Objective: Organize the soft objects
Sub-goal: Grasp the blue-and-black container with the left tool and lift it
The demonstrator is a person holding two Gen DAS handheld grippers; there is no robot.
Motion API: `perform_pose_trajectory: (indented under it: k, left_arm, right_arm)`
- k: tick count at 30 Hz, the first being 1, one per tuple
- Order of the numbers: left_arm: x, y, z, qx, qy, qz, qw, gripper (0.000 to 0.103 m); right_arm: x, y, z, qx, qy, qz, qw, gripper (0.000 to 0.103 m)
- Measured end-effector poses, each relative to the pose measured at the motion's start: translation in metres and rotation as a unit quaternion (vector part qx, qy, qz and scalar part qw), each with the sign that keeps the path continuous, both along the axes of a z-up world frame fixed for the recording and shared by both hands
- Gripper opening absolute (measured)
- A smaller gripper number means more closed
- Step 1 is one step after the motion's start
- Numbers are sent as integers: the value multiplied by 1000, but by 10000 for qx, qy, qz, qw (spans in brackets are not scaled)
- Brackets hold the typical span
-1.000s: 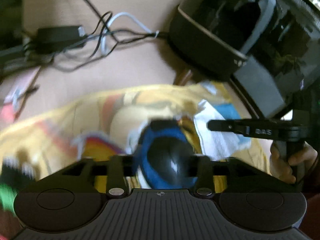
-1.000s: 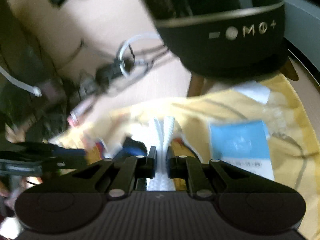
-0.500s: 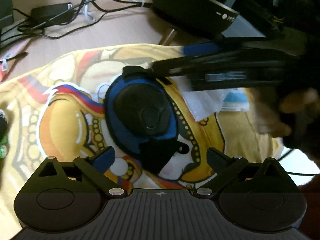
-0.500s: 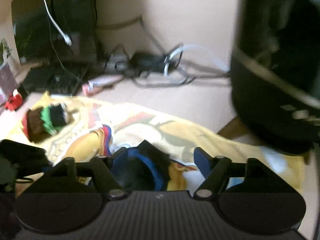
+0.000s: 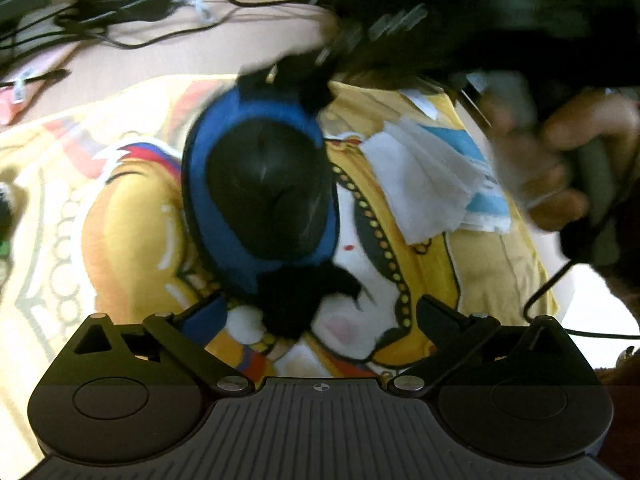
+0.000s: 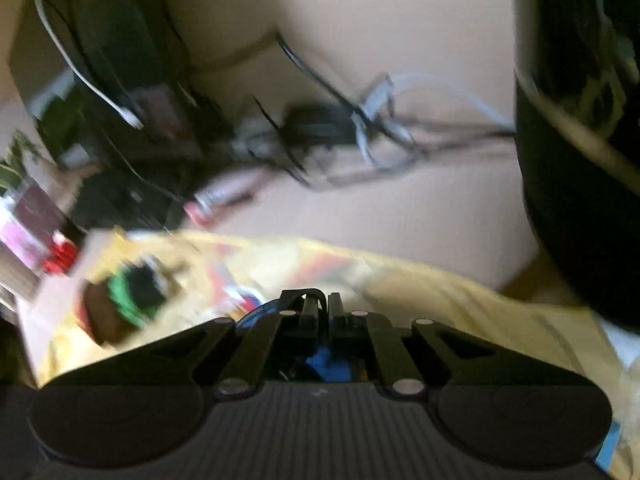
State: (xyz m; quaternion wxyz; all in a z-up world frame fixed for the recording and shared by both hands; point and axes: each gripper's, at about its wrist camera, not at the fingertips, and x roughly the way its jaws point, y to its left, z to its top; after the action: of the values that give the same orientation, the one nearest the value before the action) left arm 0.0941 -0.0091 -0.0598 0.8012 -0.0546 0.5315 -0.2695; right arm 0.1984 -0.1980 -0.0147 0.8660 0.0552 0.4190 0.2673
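A blue soft pad [image 5: 260,184] with a black domed centre lies on a yellow printed cloth [image 5: 132,216]. Its black strap end [image 5: 296,300] points at my left gripper [image 5: 320,312], which stands open just short of it, holding nothing. My right gripper [image 5: 300,84] reaches in from the upper right, held by a hand [image 5: 560,168], and pinches the pad's far black strap. In the right wrist view that gripper [image 6: 322,304] is shut on the black strap [image 6: 300,294], with blue pad [image 6: 328,360] showing below the fingers.
A folded white tissue [image 5: 424,176] lies on a light blue packet [image 5: 488,200] to the right of the pad. A green and brown soft toy [image 6: 124,304] sits at the cloth's far left. Tangled cables [image 5: 132,12] and a large black speaker [image 6: 580,200] stand behind on the beige desk.
My left gripper let go of the blue pad and stays open. My right gripper released the white tissue, swung over, and has now shut on the pad's far strap.
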Motion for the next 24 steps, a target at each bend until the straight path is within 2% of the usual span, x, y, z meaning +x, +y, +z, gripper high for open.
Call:
perform_pose_trajectory:
  k: [3,7,9,14,15,16,17,19,21,24]
  left_arm:
    - [-1,21,6,-91,25,321,9994,103]
    - [-8,57,13,-266,87,798,9964,103]
    - [-14,75,17,-335,115,926,9951,103]
    - [-37,108,26,-291,259,1013,9941,103]
    - [-39,112,26,-233,287,1073,9935,103]
    - [-41,114,25,-186,317,1129,9929,103]
    - [-41,114,23,-170,331,1171,9924,103]
    - [-39,112,21,-153,345,1243,9915,103]
    - [-33,105,22,-222,268,1239,9917,103]
    - [-20,87,26,-199,11,1068,9941,103]
  right_arm:
    - [-10,3,29,155,-477,54,9987,5]
    - [-43,24,56,-497,-1574,338,9857,5]
    - [-59,37,49,-554,-1384,746,9860,8]
    - [-107,56,18,-647,-755,1648,9813,39]
    - [-113,51,16,-661,-729,1634,9816,50]
    - [-120,46,14,-674,-703,1619,9820,55]
    - [-125,40,12,-693,-680,1568,9828,57]
    - [-124,20,10,-873,-704,1119,9874,65]
    - [-121,2,5,-1228,-768,572,9878,67]
    - [-112,-26,-9,-1683,-695,-245,9830,65]
